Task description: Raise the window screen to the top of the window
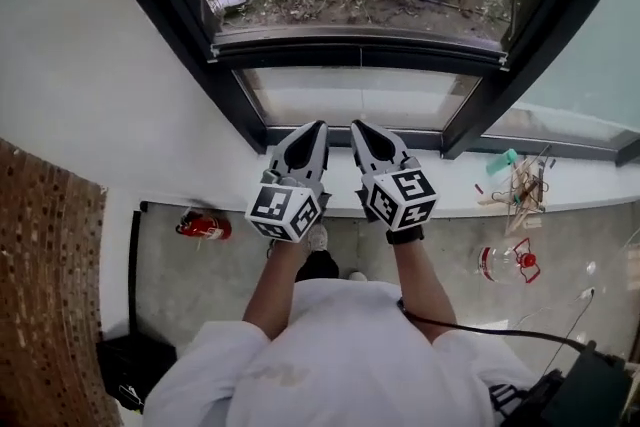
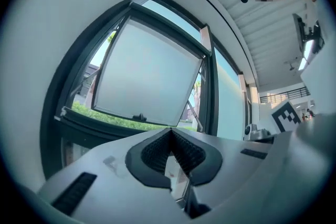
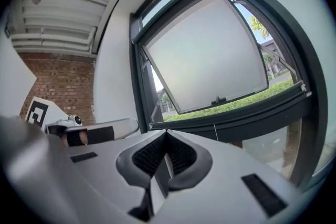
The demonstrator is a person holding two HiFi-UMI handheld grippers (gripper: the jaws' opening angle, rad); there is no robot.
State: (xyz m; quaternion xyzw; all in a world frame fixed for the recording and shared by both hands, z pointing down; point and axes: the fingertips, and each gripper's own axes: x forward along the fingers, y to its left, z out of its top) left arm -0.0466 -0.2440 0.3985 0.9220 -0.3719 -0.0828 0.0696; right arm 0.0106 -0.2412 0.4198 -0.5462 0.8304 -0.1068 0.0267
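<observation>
left gripper [image 1: 316, 130] staying... no: jaws closing nothing, pressed together | right gripper [image 1: 360, 128] likewise | both pointing at window [image 1: 360, 53]

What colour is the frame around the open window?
Dark grey, almost black. The window frame shows best in the right gripper view.

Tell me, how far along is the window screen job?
Nothing looks done: no screen shows across the open window frame. Both the left tongs and right tongs are shut and empty, side by side before the sill. Finding and raising the screen is all left.
</observation>
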